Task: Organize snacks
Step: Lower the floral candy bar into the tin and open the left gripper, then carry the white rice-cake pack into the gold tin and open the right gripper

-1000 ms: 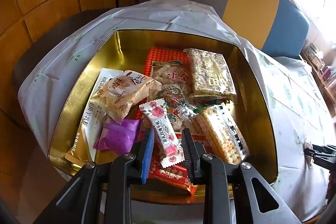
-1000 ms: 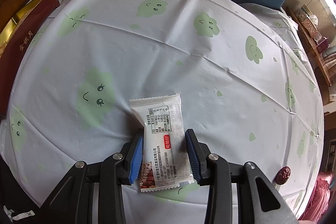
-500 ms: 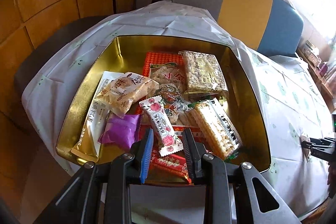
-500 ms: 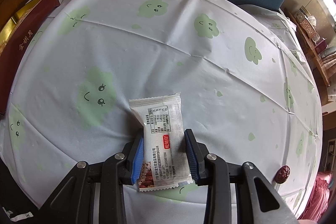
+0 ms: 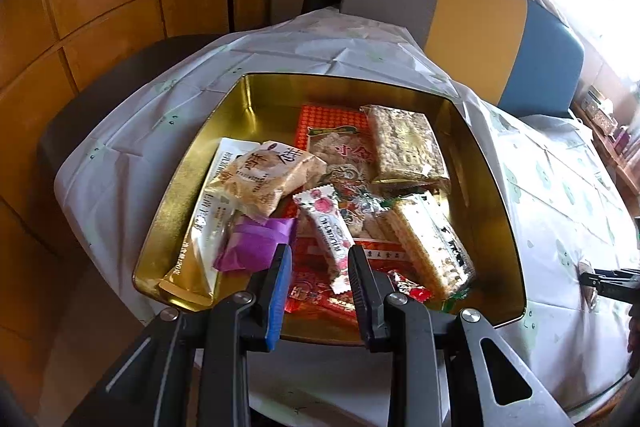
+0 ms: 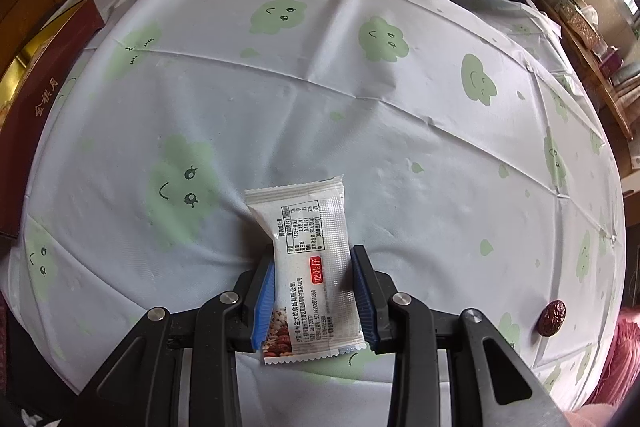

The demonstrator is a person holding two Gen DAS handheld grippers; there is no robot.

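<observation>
Your right gripper (image 6: pixel 313 283) holds a white packet (image 6: pixel 310 267); its fingers (image 6: pixel 264 291) press on both long sides, and the packet's far end sticks out toward 12 o'clock over the bench (image 6: pixel 360 115). A red date (image 6: pixel 552 317) lies well apart at 3 o'clock, and a dark red lid (image 6: pixel 44 107) sits at 9 o'clock on the bench edge.

Your left gripper (image 5: pixel 318 267) hangs over the near rim of the gold tin (image 5: pixel 492 195), fingers (image 5: pixel 280 283) narrowly apart and holding nothing. Between them, lower in the tin, lies a flowered packet (image 5: pixel 326 231). A purple packet (image 5: pixel 252 247) lies at 9 o'clock from it, a cracker pack (image 5: pixel 432 243) at 3 o'clock, and a red pack (image 5: pixel 332 131) at 12 o'clock.
</observation>
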